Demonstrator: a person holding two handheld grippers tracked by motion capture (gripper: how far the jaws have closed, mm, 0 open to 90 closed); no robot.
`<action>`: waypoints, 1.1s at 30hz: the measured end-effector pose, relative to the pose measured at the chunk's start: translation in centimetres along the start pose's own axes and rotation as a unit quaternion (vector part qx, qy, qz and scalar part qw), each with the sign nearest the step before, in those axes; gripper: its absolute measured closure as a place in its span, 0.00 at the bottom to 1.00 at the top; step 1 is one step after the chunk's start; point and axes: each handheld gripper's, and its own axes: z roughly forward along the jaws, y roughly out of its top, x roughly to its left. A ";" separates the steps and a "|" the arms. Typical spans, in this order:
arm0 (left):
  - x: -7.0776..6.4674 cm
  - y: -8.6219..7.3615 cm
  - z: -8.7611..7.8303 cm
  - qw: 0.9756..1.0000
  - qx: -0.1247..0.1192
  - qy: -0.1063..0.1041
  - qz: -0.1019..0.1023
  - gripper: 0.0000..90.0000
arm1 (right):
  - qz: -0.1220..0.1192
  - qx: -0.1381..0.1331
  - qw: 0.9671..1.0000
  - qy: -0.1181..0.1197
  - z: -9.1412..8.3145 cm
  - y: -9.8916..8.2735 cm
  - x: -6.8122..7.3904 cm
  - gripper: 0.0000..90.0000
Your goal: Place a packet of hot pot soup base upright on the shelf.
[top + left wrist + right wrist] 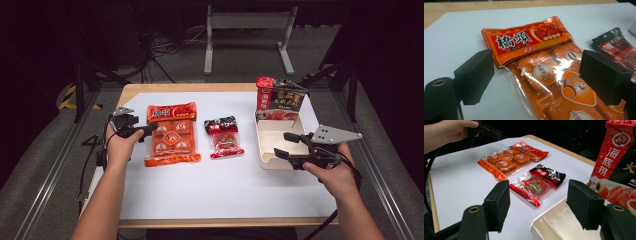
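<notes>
A large orange packet of several round cakes lies flat on the white sheet, left of centre. My left gripper is at its left edge, low and open. In the left gripper view the orange packet lies between and beyond the wide-apart jaws of the left gripper, and the pads do not press on it. My right gripper stands open at the near right side of a white tray. The right gripper has nothing between its jaws, and the tray's rim is just beneath them.
A small red and black packet lies between the orange packet and the tray. A tall red and black bag stands at the tray's far end. The wooden table edge runs along the front. A metal stand is behind the table.
</notes>
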 end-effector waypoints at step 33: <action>1.6 -1.8 3.0 0.986 0.118 -0.048 -0.111 0.44 | -0.002 0.019 1.000 -0.002 0.7 -0.6 0.6 0.37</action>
